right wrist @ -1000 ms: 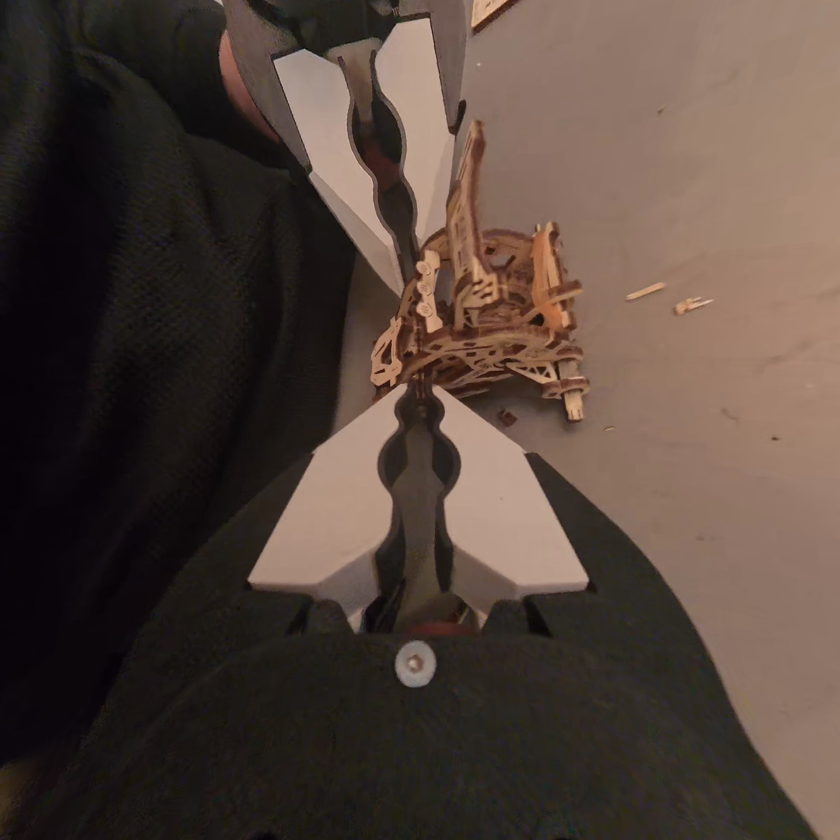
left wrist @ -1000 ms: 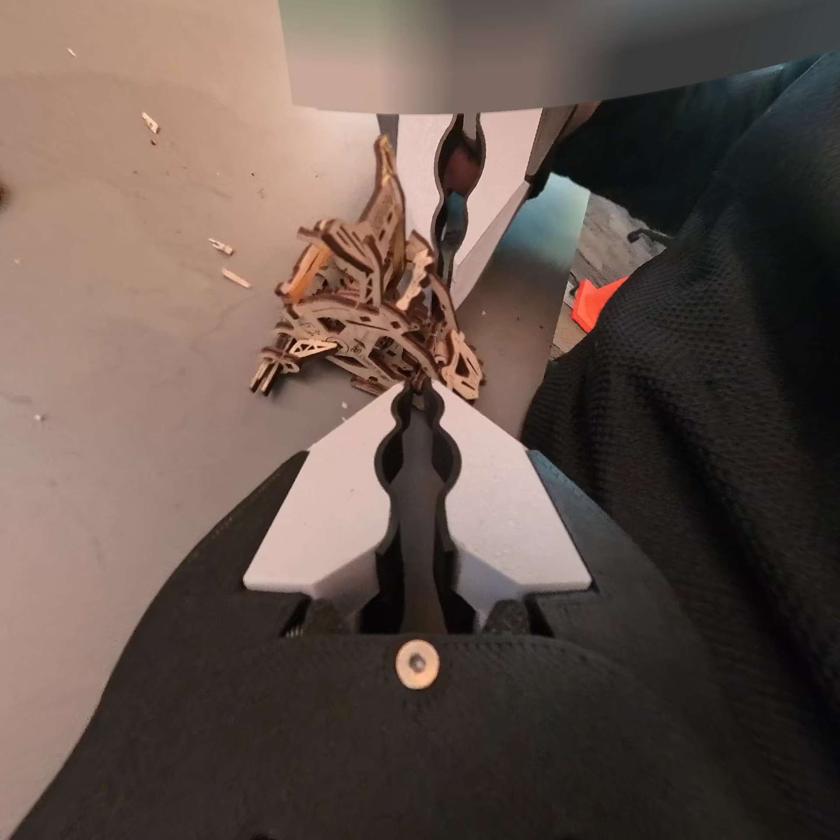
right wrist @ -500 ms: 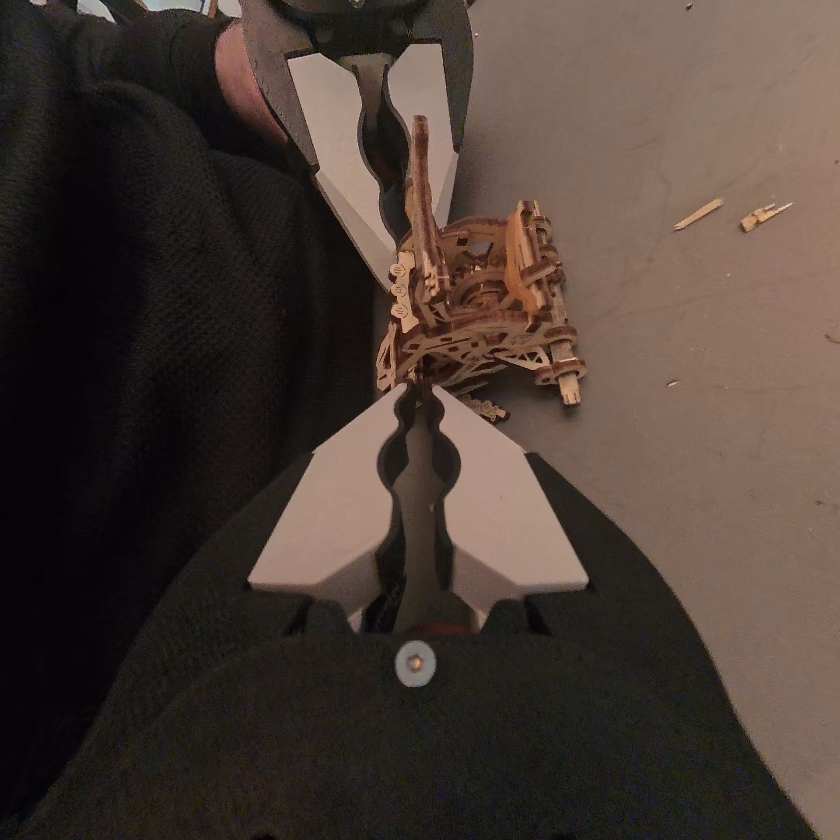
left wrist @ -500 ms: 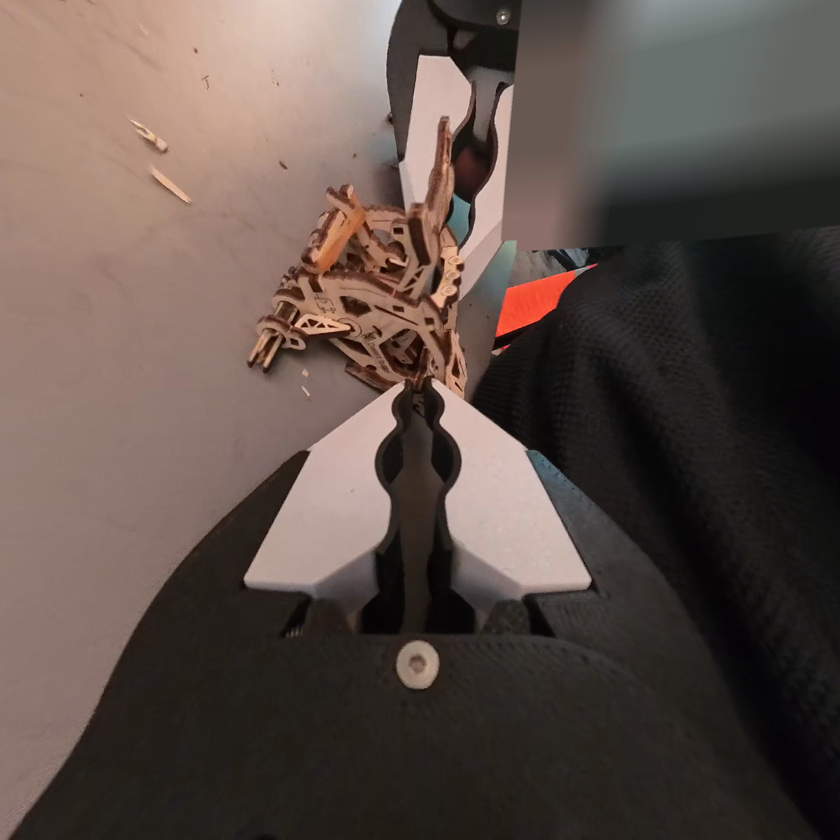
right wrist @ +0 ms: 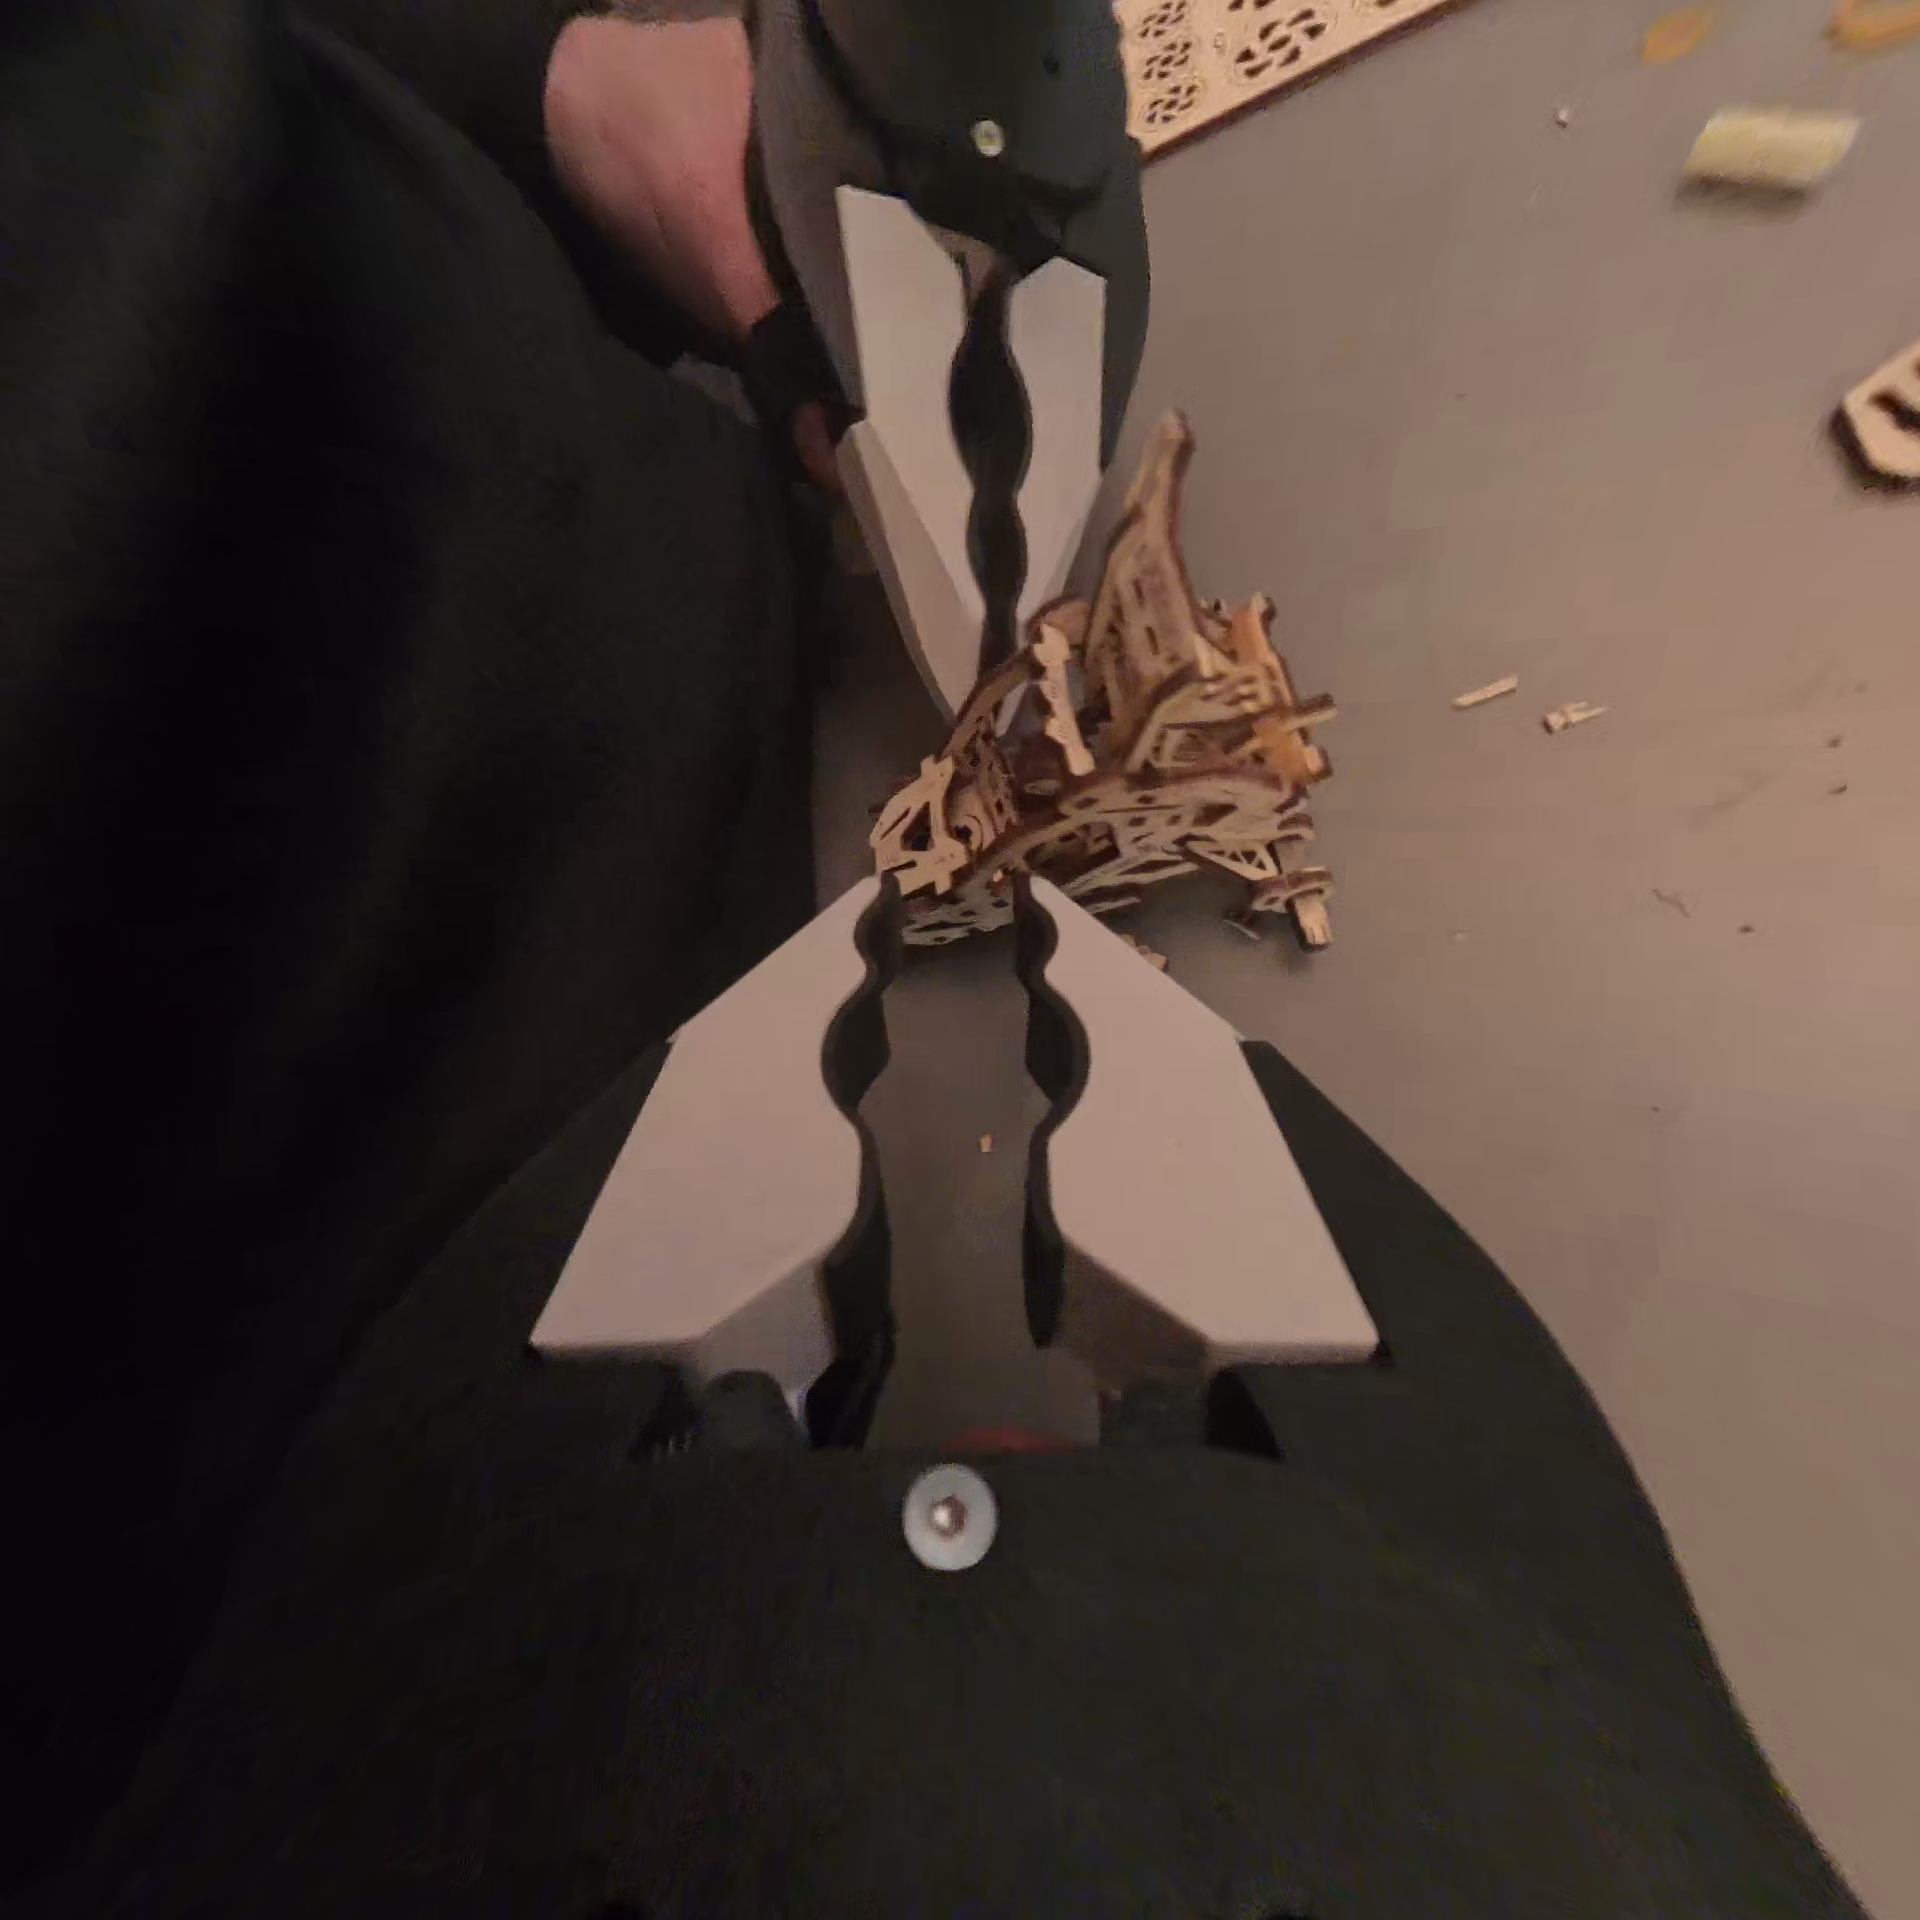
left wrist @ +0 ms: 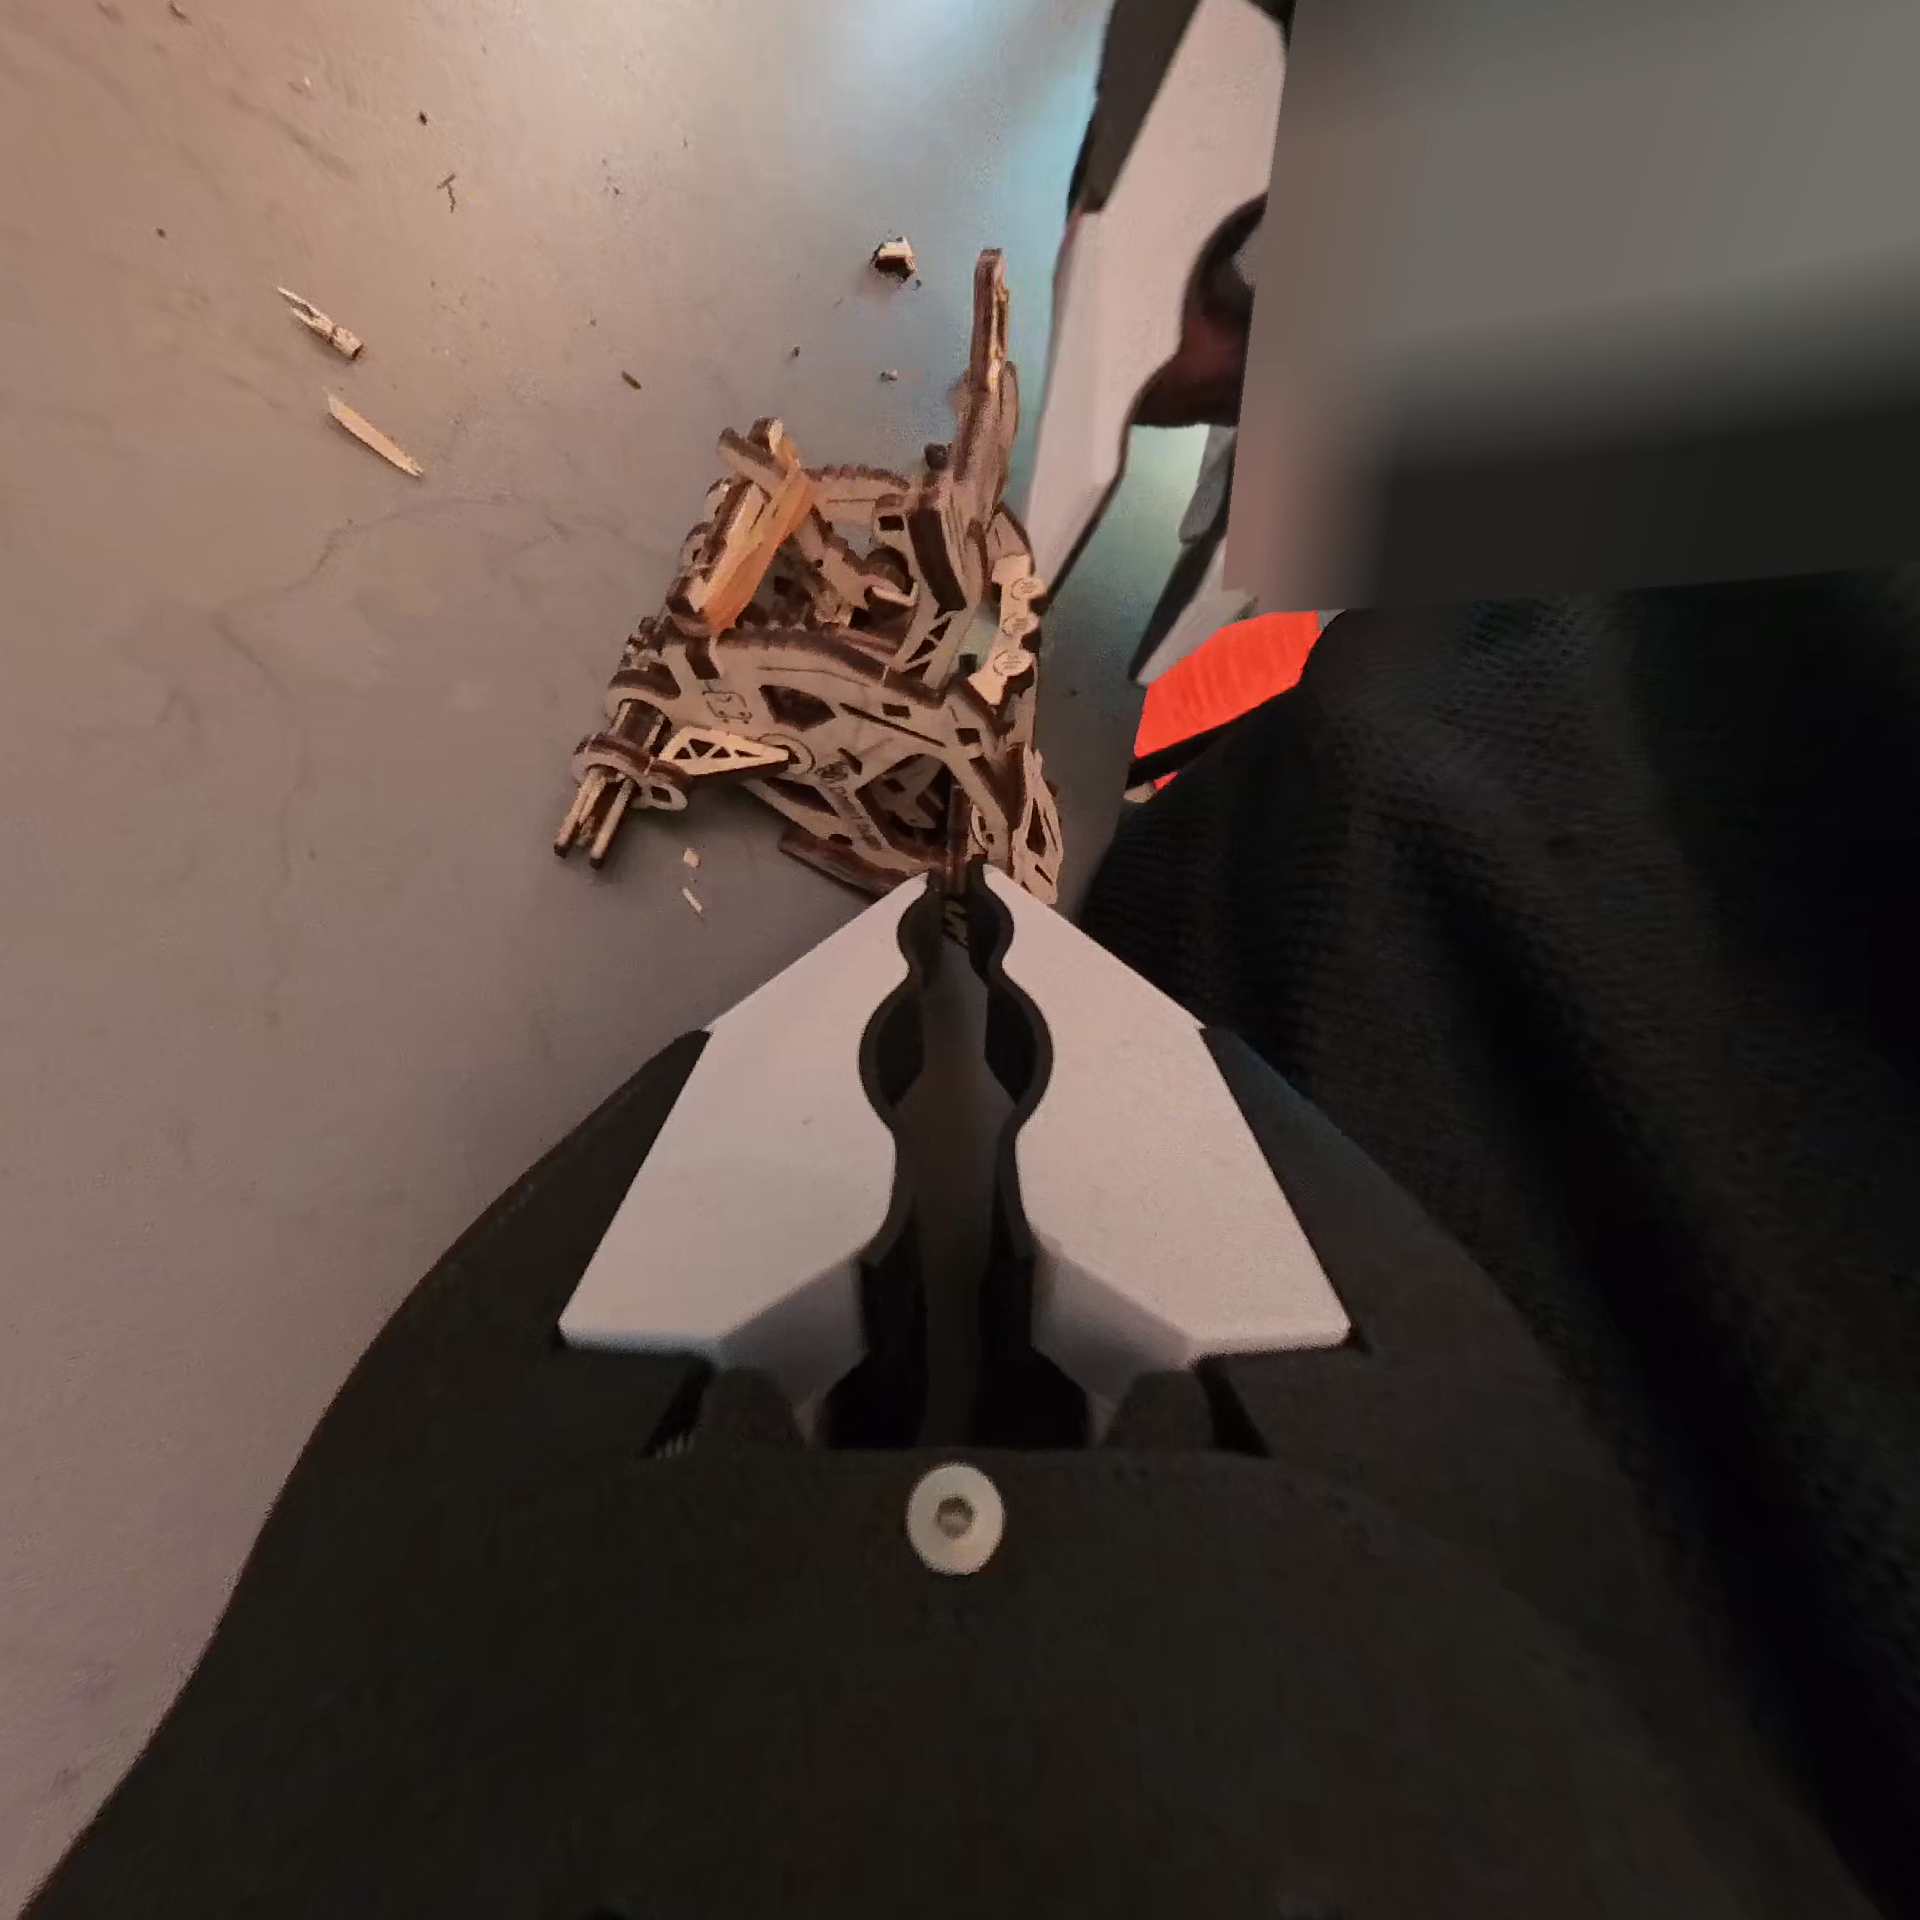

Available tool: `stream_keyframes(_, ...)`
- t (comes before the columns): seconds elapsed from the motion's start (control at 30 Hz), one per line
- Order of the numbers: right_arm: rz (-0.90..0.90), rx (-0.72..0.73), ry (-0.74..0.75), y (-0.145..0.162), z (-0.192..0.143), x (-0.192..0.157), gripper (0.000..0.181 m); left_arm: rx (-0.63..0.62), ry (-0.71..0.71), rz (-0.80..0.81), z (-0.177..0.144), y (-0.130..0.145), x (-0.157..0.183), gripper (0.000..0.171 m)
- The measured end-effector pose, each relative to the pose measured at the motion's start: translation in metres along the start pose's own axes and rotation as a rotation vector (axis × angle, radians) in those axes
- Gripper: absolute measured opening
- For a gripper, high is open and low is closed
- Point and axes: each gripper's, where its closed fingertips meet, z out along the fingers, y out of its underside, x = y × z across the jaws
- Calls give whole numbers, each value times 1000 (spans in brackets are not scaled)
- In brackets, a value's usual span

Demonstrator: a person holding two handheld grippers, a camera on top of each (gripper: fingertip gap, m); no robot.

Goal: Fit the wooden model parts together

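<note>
1. The wooden model is a laser-cut assembly of pale plywood pieces with dark burnt edges, and it sits on the grey worktop close to the worktop's near edge.
2. The left tool has its white fingers drawn almost together, and a thin dark edge of the wooden model is pinched between their tips.
3. In the right wrist view the left tool comes down from above with its tips at the model's upper left side, and a bare hand holds its dark body.
4. The right tool has a clear gap between its fingers, and its tips stand on either side of the model's near lower edge; whether the pads touch the wood cannot be told.
5. In the left wrist view the right tool shows only in part behind the model, the rest being under a blurred patch.
6. A tall narrow piece of the model stands up from its middle, and a short axle end sticks out from its side.
7. Small wood splinters lie scattered on the worktop beyond the model.
8. A flat plywood sheet with cut-out patterns lies at the far end of the worktop, well apart from the model, and a loose curved wooden part lies at the right edge of the right wrist view.
9. Black knitted clothing of the person fills the side of both views next to the worktop's edge, and an orange object shows just past it, below the worktop.
</note>
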Motion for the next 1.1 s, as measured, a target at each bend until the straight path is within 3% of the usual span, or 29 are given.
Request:
stream_keyframes(0.13, -196, -4, 73, -10, 10, -17, 27, -27, 21, 22, 3, 1, 2, 1)
stream_keyframes(0.23, -317, -108, 211, -1, 25, -9, 32, -39, 56, 21, 4, 1, 6, 1)
stream_keyframes(0.4, -429, -186, 309, 5, 31, -3, 26, -53, 96, -41, 6, 1, 7, 1)
stream_keyframes(0.7, -443, -196, 321, 6, 31, -4, 27, -47, 116, -99, 8, 2, 7, 1)
stream_keyframes(1.1, -478, -234, 292, 11, 32, -9, 41, -63, 152, -118, 9, 2, 9, 1)
